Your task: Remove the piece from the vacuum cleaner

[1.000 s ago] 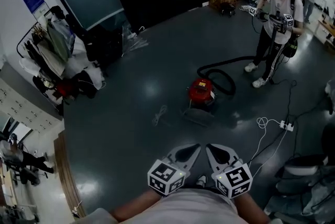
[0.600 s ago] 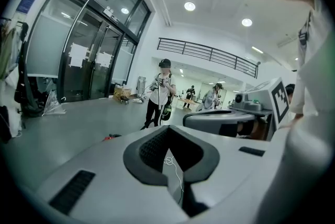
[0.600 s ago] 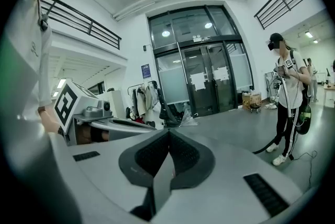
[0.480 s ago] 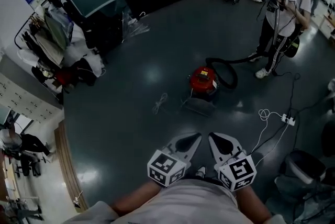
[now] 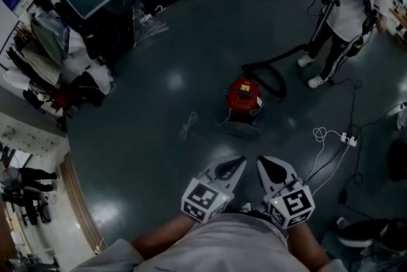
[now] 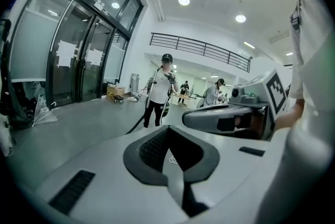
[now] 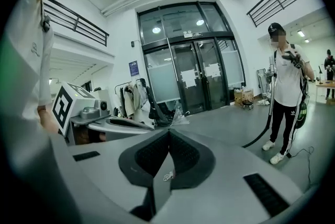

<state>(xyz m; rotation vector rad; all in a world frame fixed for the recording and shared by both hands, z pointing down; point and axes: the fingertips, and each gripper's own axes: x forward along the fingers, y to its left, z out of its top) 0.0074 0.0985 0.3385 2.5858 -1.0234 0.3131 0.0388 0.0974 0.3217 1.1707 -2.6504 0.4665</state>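
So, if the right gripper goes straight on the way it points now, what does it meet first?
Probably nothing near. The right gripper, fingers shut, points level over the floor toward the far glass doors; the red vacuum cleaner seems to lie below that line, though depth is unclear.

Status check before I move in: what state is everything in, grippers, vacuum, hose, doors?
Left gripper: shut, empty.
Right gripper: shut, empty.
Vacuum: upright on the floor, out of both grippers' reach.
Hose: looped beside the vacuum, far end held by another person.
Doors: closed.
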